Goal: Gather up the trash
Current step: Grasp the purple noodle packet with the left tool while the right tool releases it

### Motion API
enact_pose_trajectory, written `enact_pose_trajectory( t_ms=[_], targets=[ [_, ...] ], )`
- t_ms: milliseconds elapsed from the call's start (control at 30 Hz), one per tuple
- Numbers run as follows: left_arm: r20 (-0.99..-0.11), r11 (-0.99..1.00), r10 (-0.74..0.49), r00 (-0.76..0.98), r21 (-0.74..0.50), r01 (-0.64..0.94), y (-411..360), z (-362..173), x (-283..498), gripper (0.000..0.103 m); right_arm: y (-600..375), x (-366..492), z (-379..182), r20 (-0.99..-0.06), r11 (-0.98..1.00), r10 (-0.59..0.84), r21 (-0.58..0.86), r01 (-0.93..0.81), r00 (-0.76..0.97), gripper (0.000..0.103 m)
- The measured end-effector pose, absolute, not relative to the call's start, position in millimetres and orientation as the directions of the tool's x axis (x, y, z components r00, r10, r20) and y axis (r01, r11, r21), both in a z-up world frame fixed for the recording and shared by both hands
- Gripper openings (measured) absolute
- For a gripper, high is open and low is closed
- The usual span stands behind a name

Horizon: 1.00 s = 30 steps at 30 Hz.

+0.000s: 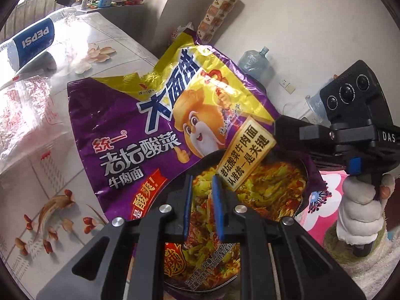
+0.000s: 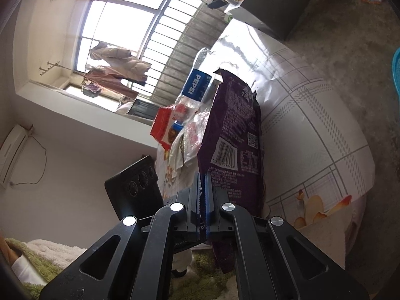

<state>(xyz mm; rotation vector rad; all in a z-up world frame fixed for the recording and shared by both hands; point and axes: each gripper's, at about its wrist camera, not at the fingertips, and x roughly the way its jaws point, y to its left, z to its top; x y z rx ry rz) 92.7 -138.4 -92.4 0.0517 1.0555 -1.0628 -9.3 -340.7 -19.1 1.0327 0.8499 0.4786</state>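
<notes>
A purple instant-noodle bag [image 1: 155,115] hangs over the table edge, its printed front facing the left wrist view. My right gripper [image 1: 277,127] is shut on its right edge, held by a gloved hand [image 1: 360,215]. In the right wrist view the same gripper [image 2: 202,173] pinches the bag [image 2: 235,135], whose back with a barcode shows. My left gripper [image 1: 202,178] hovers close in front of the bag's lower part. Its blue pads [image 1: 187,200] stand a narrow gap apart with nothing pinched between them. The left tool's camera block [image 2: 138,187] shows beside the bag.
On the patterned tablecloth [image 1: 50,200] lie an empty Pepsi bottle [image 1: 32,42], a clear plastic wrapper [image 1: 27,110] and a red packet [image 2: 165,125]. A water jug [image 1: 255,62] stands by the wall. A blue basket [image 2: 396,75] sits on the floor. Cluttered shelf behind.
</notes>
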Motion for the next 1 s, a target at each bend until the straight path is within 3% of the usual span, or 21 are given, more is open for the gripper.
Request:
enact_pose_trajectory(
  t_ms=[300, 533, 700, 900, 1000],
  targets=[
    [-0.662, 0.528, -0.748, 0.043, -0.555, 0.643, -103, -101, 102, 0.015, -322, 13, -39, -0.329, 0.365, 0.792, 0.930, 0.032, 0.514, 0.002],
    [-0.653, 0.596, -0.748, 0.117, -0.582, 0.553, -53, -97, 109, 0.015, -301, 34, -47, -0.425, 0.441, 0.796, 0.895, 0.067, 0.432, 0.002],
    [-0.609, 0.609, -0.765, 0.211, -0.577, 0.544, -23, -71, 113, 0.015, -290, 41, -55, -0.481, 0.490, 0.778, 0.867, 0.089, 0.405, 0.011],
    [-0.532, 0.503, -0.833, 0.149, -0.619, 0.603, -47, -46, 132, 0.015, -268, 33, -35, -0.620, 0.690, 0.659, 0.724, -0.014, 0.426, 0.016],
    [-0.522, 0.446, -0.850, 0.066, -0.647, 0.618, -65, -43, 133, 0.015, -253, 24, -23, -0.664, 0.780, 0.589, 0.617, -0.107, 0.461, 0.032]
  ],
)
